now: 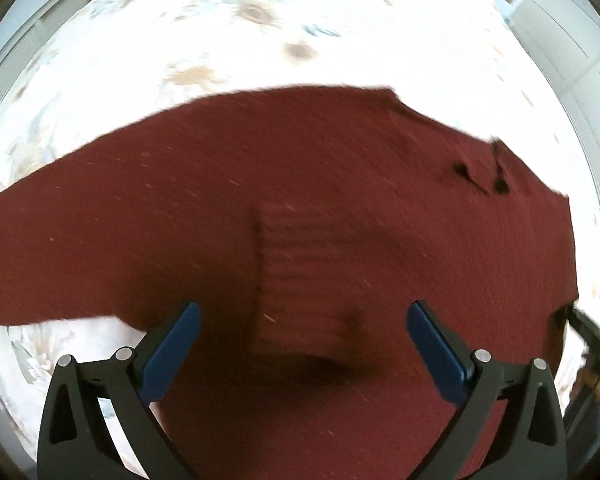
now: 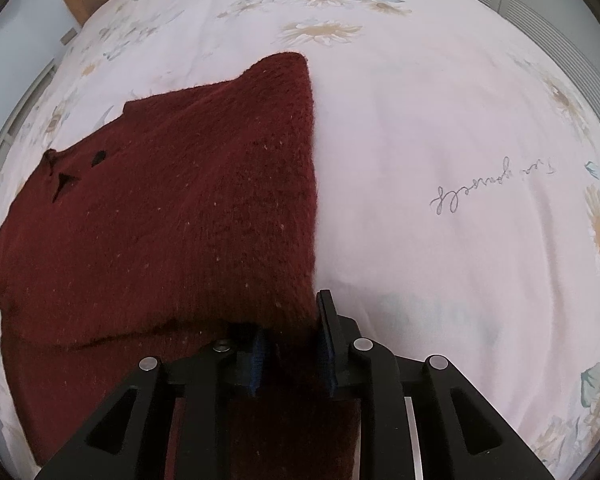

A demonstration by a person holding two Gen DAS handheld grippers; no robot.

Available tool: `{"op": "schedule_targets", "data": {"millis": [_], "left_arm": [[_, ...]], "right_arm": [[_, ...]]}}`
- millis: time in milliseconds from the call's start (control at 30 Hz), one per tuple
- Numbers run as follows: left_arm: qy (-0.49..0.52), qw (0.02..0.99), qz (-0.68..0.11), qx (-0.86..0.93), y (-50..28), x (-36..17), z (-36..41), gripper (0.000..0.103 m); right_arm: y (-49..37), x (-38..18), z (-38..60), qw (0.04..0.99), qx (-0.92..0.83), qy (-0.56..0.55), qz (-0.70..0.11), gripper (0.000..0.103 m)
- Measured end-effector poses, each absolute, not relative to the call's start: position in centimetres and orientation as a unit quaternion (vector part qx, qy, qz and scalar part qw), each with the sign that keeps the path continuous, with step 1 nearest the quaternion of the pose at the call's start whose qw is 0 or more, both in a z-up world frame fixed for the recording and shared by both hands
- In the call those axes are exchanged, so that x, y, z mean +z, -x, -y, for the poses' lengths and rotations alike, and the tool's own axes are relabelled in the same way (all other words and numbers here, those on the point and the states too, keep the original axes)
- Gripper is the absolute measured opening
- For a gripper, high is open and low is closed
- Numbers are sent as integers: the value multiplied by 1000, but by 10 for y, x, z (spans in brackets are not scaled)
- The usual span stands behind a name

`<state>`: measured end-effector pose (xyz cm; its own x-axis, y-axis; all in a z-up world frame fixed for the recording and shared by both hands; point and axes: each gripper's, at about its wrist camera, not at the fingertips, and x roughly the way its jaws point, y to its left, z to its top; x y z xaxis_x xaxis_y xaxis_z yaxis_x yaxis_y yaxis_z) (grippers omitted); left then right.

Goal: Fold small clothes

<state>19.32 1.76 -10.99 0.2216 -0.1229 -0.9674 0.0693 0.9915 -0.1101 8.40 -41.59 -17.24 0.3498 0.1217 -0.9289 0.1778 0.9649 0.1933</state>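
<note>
Here, a dark red sweater (image 2: 172, 208) lies spread on a flowered bed sheet (image 2: 440, 120).
The left tongs (image 1: 300, 344) gape wide over it, gripping nothing; the right tongs (image 2: 292, 352), nearly closed, pinch the sweater's near edge.

A dark red knitted sweater (image 2: 172, 216) lies on a pale sheet (image 2: 440, 120) printed with daisies and a line of handwriting. The right gripper (image 2: 292, 344) pinches the sweater's near edge between its blue-padded fingers (image 2: 325, 350). Black buttons (image 2: 99, 157) show at left.
</note>
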Motion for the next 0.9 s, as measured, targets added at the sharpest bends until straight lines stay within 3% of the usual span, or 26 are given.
{"op": "schedule_targets", "data": {"millis": [467,533,600,633,700,767,900], "left_arm": [[5,742,-668,-62,-228,-169,33,100],[2,740,-669,-62,-229,-172,39,87],[-5,744,-665,-71,-233,-176,57,66],[-12,747,-661,-73,-233,-174,62,61],[-22,757,-648,-79,-233,-168,71,21],[-21,761,-643,-85,-235,-164,86,12],[-45,785,-611,-90,-234,-142,101,12]], "right_arm": [[-79,-171,421,809,-14,-134,-573,26],[-78,-169,422,807,-14,-133,-575,27],[-77,-167,423,805,-13,-128,-579,32],[-77,-166,422,804,-15,-122,-582,39],[-73,-164,425,803,-22,-117,-584,49],[-69,-159,431,803,-26,-125,-582,51],[-70,-142,447,810,-26,-160,-564,55]]}}
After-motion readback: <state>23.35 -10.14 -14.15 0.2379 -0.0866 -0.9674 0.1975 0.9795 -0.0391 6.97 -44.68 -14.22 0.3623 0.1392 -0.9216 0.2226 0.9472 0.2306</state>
